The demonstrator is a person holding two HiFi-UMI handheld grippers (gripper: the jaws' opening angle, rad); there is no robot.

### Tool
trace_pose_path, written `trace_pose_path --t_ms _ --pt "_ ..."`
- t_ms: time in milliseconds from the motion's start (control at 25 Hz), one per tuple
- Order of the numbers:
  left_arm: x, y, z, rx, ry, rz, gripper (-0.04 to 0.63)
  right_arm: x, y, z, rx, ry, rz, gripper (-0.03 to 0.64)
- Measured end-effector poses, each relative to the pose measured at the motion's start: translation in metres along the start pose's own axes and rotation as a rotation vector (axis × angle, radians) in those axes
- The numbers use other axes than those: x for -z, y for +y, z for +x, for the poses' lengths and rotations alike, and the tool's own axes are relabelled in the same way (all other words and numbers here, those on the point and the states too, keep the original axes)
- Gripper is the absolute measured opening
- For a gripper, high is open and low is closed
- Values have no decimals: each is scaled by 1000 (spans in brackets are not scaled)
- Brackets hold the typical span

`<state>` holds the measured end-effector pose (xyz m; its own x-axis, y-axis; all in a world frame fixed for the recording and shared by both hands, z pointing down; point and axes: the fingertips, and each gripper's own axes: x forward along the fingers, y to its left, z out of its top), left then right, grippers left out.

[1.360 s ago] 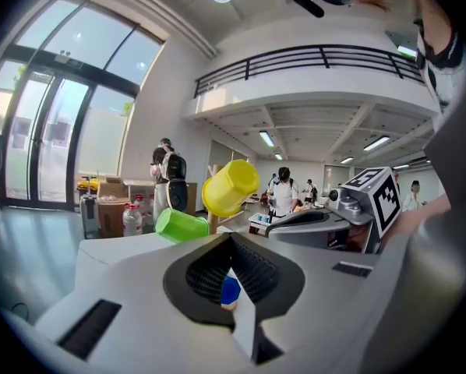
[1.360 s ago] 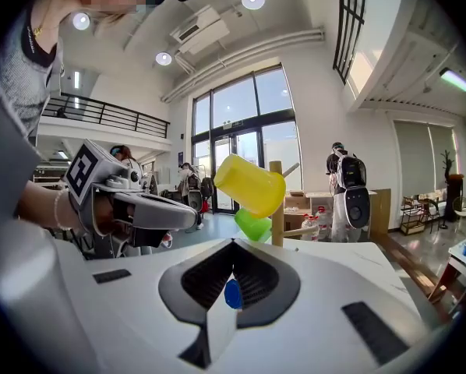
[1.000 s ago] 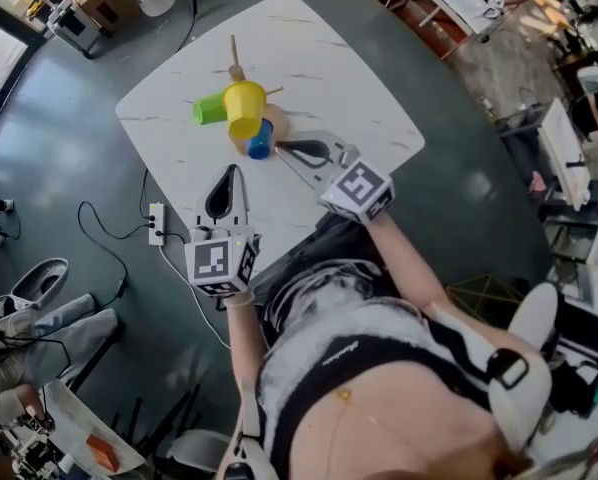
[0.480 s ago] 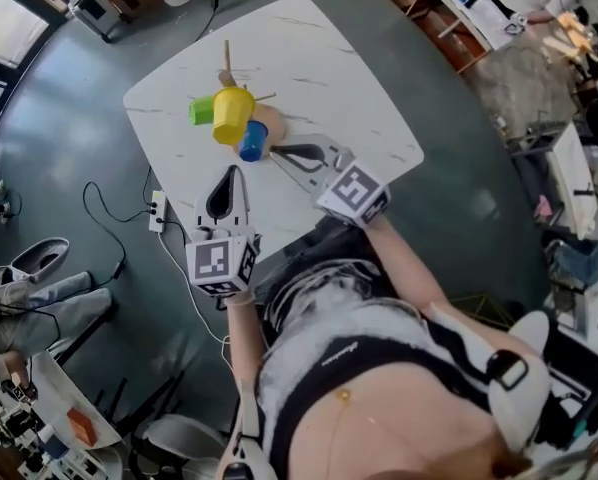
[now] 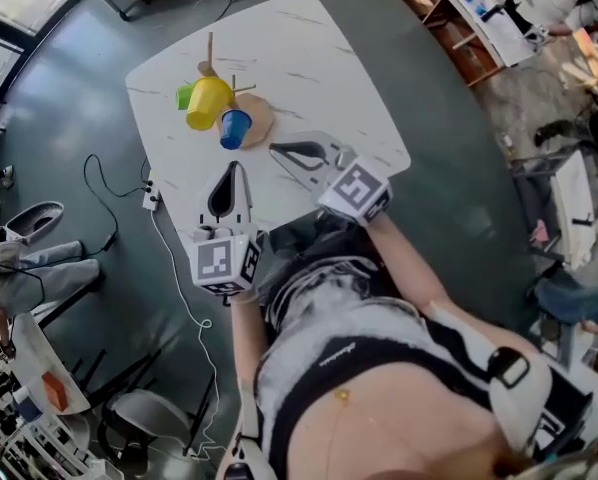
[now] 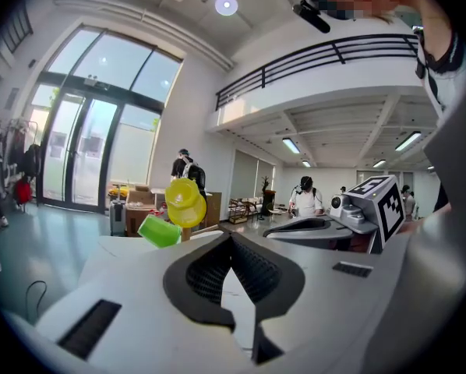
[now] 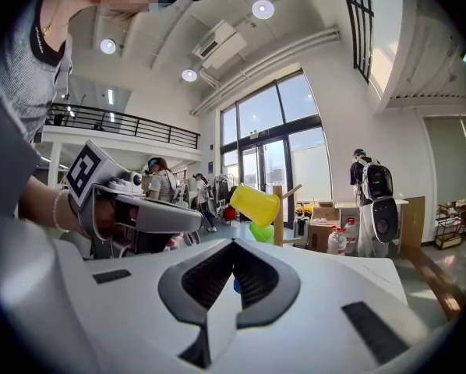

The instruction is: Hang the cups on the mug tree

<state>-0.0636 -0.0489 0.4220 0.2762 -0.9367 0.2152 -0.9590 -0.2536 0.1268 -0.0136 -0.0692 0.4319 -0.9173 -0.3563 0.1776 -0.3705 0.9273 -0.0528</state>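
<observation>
Where the white, grey-veined table (image 5: 359, 88) with its rounded corners fills the head view, the mug tree (image 5: 210, 50) stands towards its far left: a thin wooden post with stub pegs on a round wooden base. A green cup (image 5: 183, 96) sticks out at the tree's left, and a smooth, tapered yellow cup (image 5: 207, 103) hangs tilted just beside the post. A smaller blue cup (image 5: 234, 128) sits low against the base; whether it hangs from a peg or rests on the base you cannot tell from here. To the right of the cups and nearer to you, your left gripper (image 5: 235, 168) points across the tabletop towards the tree, well apart from it. Its ribbed black pads (image 6: 206, 271) meet at the tips with nothing between them. Further right, your right gripper (image 5: 276, 149) aims leftwards at the blue cup, near it but not touching, its jaws likewise closed together and empty. Compared with a second ago, the tree and cups lie further up and to the left in the head view. The gap between the right gripper's tips and the blue cup, then very small, has widened, and all three cups keep their places on the tree.
</observation>
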Motion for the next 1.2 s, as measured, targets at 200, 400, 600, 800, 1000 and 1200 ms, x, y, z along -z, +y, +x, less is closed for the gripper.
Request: trace_pose_path --t_ms 200,400,600,800,1000,1200 --pt "6 -25 -15 -58 -10 -8 2 3 14 -22 -85 2 -16 2" --pt "11 -43 -25 -84 -1 -12 2 8 28 -38 -124 -7 0 2" --pt "14 -51 -32 -118 -8 0 2 13 39 -42 -143 11 -49 2" --pt "13 -53 -34 -121 -22 8 2 7 44 -35 -108 -4 -69 2" --pt "11 -46 -42 -108 -35 0 2 -3 56 -24 -78 -25 -61 2" --pt "6 -33 -55 -105 -64 17 2 -6 72 -13 -65 -15 -111 2"
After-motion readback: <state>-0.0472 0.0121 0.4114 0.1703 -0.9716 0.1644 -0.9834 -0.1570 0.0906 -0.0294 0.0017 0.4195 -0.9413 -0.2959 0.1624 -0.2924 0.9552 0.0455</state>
